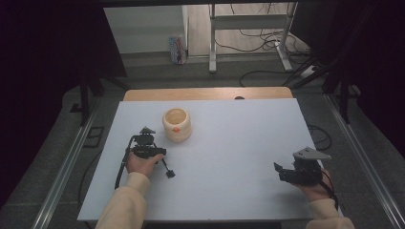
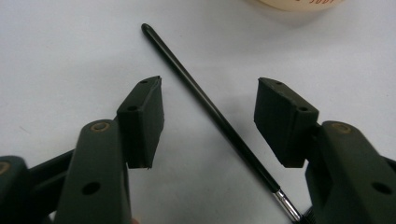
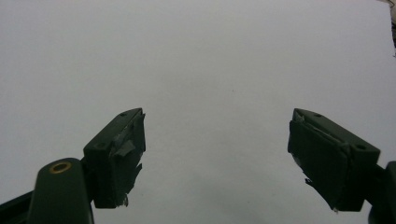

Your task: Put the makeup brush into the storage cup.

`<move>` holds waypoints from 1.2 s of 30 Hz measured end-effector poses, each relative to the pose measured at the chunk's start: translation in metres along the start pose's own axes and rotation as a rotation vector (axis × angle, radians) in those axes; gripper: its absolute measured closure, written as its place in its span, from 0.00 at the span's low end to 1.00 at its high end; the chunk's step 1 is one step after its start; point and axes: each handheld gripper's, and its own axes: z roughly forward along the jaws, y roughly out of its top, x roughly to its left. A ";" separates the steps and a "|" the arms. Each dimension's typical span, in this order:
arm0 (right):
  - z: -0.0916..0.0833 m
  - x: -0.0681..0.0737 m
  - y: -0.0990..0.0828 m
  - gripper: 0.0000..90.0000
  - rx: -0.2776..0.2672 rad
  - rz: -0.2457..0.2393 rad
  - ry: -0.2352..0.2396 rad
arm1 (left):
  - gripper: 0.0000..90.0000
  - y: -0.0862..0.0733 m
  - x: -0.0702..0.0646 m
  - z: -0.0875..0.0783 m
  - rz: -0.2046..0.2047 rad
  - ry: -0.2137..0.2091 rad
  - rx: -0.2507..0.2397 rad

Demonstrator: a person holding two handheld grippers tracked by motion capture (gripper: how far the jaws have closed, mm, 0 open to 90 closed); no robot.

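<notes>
From the high view, the left gripper sits on the white table, just below a small cream pot. A thin black brush lies on the table by the left hand, with its dark head near the thumb. The right gripper rests far over at the right side, well apart from the pot and the brush. The left gripper view shows what the high view cannot: the brush handle runs slanted between the two black jaws, and neither pad touches it. The jaws stand partly open around it. A silver ring sits low on the brush, and the bottom edge of the pot peeks in at the top. The right gripper view shows its two jaws wide apart with nothing between them, just bare white table. Around the table, the high view shows a grey floor with black cables, metal desk legs and dark curtains at both sides.
</notes>
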 end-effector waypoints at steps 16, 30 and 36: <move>0.000 0.000 0.000 0.21 -0.002 0.000 -0.003 | 0.63 0.000 -0.005 0.003 0.024 0.060 0.000; 0.000 0.000 0.000 0.21 -0.001 -0.002 -0.003 | 0.79 -0.001 -0.014 0.005 0.066 0.114 -0.001; 0.000 0.000 0.000 0.21 -0.002 -0.003 -0.003 | 0.82 -0.001 -0.013 0.005 0.058 0.112 -0.006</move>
